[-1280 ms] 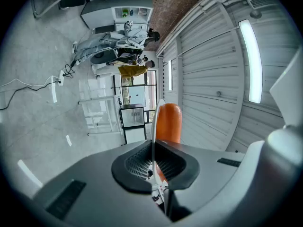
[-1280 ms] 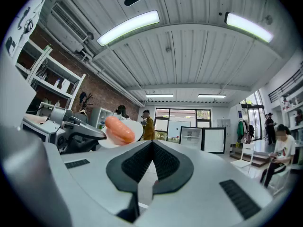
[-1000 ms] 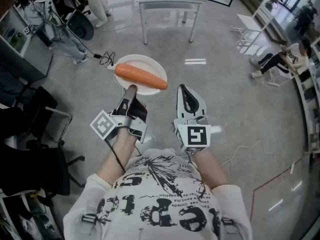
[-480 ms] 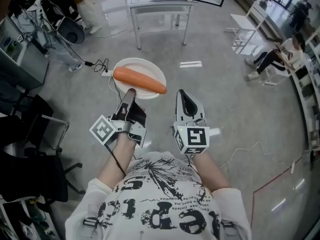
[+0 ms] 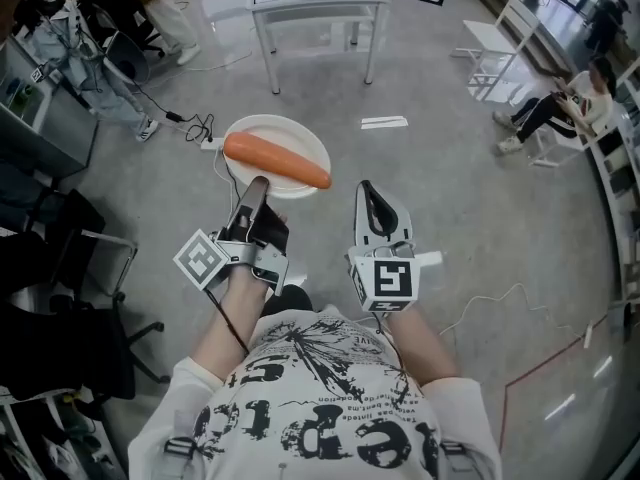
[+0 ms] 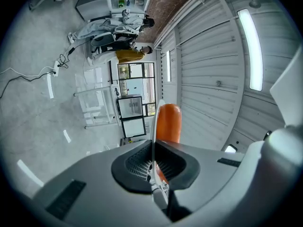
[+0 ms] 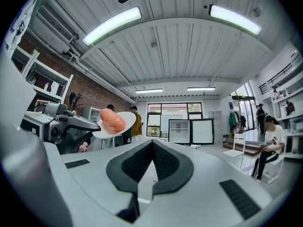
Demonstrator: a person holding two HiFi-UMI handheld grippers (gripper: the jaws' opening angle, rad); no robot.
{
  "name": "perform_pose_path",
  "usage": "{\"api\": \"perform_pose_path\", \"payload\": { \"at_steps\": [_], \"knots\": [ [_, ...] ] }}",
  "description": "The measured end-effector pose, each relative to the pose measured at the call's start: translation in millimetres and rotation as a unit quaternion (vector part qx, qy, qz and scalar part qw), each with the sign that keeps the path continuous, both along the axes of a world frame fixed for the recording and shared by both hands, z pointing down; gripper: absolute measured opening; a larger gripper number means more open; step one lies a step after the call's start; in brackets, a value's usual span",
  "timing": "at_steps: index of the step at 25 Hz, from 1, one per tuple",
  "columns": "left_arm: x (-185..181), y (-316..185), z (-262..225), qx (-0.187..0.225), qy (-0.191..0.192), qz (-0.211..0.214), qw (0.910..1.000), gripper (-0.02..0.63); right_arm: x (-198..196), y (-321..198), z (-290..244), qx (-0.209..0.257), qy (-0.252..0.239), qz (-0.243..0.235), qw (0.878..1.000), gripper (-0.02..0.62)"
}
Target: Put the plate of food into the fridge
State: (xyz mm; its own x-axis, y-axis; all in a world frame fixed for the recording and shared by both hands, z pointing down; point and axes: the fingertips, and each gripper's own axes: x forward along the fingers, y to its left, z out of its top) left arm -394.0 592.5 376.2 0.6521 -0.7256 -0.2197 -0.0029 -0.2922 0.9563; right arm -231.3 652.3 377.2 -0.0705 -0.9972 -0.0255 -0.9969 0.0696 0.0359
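Observation:
A white plate point(image 5: 300, 138) with a long orange piece of food point(image 5: 277, 160) on it hangs level above the floor, ahead of me. My left gripper point(image 5: 258, 186) is shut on the plate's near rim. In the left gripper view the plate point(image 6: 153, 122) shows edge-on between the pads, with the food point(image 6: 168, 122) beyond it. My right gripper point(image 5: 372, 203) is held beside it on the right, shut and with nothing in it. The right gripper view shows the plate point(image 7: 127, 119), the food point(image 7: 112, 120) and the left gripper point(image 7: 61, 124) to its left.
A white table point(image 5: 310, 8) stands ahead. Black chairs point(image 5: 60, 258) and cables point(image 5: 195, 128) are on the left. A seated person point(image 5: 560, 108) and a white chair point(image 5: 495, 48) are on the right. Two glass-fronted units point(image 7: 179, 131) stand far ahead.
Both grippers and the plate keep the same pose. The floor and the table have shifted a little under them as I move.

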Motion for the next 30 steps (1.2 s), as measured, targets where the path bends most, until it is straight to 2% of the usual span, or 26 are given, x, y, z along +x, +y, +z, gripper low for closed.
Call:
{"api": "perform_pose_path", "payload": {
  "at_steps": [4, 8, 11, 16, 19, 26, 30],
  "knots": [
    [3.3, -15.6, 4.5, -0.004, -0.007, 0.006, 0.9999, 0.021, -6.7, -16.1, 7.2, -0.005, -0.01, -0.025, 1.0, 0.002],
    [0.8, -41.2, 4.1, 0.005, -0.008, 0.012, 0.9999, 0.021, -8.2, -40.4, 9.4, -0.011, 0.0, -0.022, 1.0, 0.002],
    [-3.3, -69.5, 6.4, 0.004, -0.004, 0.017, 0.9998, 0.021, -15.3, -67.1, 12.5, -0.026, -0.011, -0.029, 0.999, 0.002],
    [-5.3, -132.3, 13.5, -0.014, -0.006, 0.038, 0.9992, 0.021, -18.4, -126.3, 8.2, -0.032, -0.004, -0.009, 0.999, 0.002],
    [-9.6, -162.5, 12.1, -0.012, -0.004, 0.046, 0.9988, 0.021, -23.0, -154.7, 4.4, -0.026, 0.002, 0.0, 1.0, 0.002],
    [-36.7, -241.1, 15.0, -0.019, -0.002, 0.05, 0.9985, 0.021, -48.5, -232.3, 11.2, -0.043, 0.014, 0.006, 0.999, 0.002],
    [-40.2, -271.4, 21.7, -0.031, -0.003, 0.049, 0.9983, 0.021, -51.0, -262.6, 20.1, -0.055, 0.019, 0.007, 0.998, 0.002]
  ]
}}
